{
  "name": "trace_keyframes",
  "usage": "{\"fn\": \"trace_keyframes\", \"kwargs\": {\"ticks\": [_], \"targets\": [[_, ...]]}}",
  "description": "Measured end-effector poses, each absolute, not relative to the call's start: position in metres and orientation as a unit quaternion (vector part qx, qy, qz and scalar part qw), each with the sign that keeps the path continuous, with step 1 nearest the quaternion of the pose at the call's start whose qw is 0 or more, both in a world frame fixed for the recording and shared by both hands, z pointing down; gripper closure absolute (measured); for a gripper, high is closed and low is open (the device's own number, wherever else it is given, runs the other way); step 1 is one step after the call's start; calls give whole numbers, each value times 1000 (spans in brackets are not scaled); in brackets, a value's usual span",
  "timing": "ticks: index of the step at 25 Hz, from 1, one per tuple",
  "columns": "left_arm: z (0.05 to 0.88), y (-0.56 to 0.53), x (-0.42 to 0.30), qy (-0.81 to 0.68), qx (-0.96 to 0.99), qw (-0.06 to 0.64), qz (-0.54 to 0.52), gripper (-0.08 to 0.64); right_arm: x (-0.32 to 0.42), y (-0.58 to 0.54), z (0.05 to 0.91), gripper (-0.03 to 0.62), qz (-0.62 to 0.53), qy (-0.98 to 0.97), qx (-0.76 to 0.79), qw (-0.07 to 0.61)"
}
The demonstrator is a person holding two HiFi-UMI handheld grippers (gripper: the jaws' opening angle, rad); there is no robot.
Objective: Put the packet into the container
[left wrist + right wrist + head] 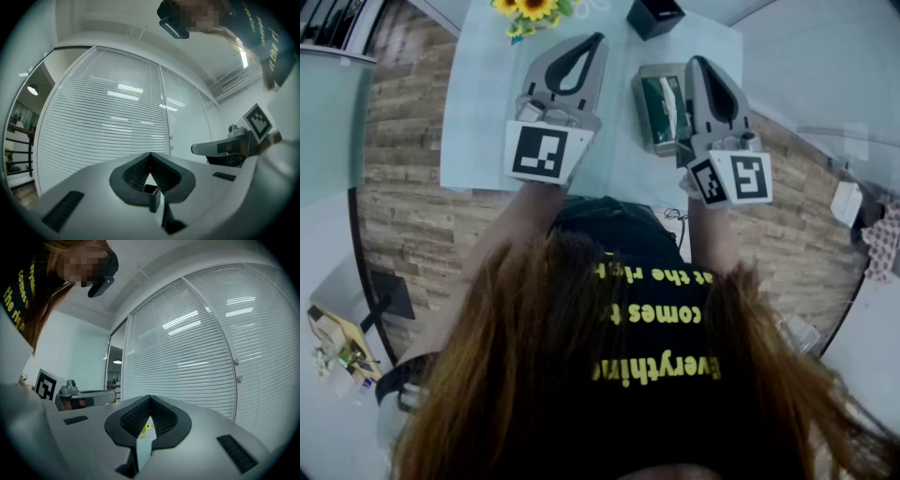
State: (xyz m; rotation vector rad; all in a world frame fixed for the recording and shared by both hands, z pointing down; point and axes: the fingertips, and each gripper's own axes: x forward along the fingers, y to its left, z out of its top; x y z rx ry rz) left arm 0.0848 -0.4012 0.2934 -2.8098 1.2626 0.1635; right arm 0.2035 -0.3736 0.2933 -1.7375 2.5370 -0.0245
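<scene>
A grey container [649, 82] sits on the pale table [483, 112] with green packets [659, 99] inside it. My right gripper [697, 60] hovers over the container's right side, jaws shut and nothing between them. My left gripper [599, 37] is to the container's left, also shut and empty. In the left gripper view the jaws [150, 154] meet at the tips and point level at window blinds. The right gripper view shows its tips [150, 397] together as well. Each gripper view catches the other gripper at its side [225, 147] [84, 397].
A black box [654, 14] stands at the table's far edge, with yellow flowers [530, 9] to its left. Wood-pattern floor [403, 141] surrounds the table. The person's hair and black shirt fill the lower head view. Slatted blinds [112, 117] lie beyond the table.
</scene>
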Motion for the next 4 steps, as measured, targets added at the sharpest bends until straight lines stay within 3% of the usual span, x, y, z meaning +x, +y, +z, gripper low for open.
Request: {"fn": "trace_keyframes", "kwargs": {"ticks": [4], "targets": [[293, -400, 85, 409, -910, 27, 57, 558, 203, -375, 296, 571, -12, 824, -565, 32]]}}
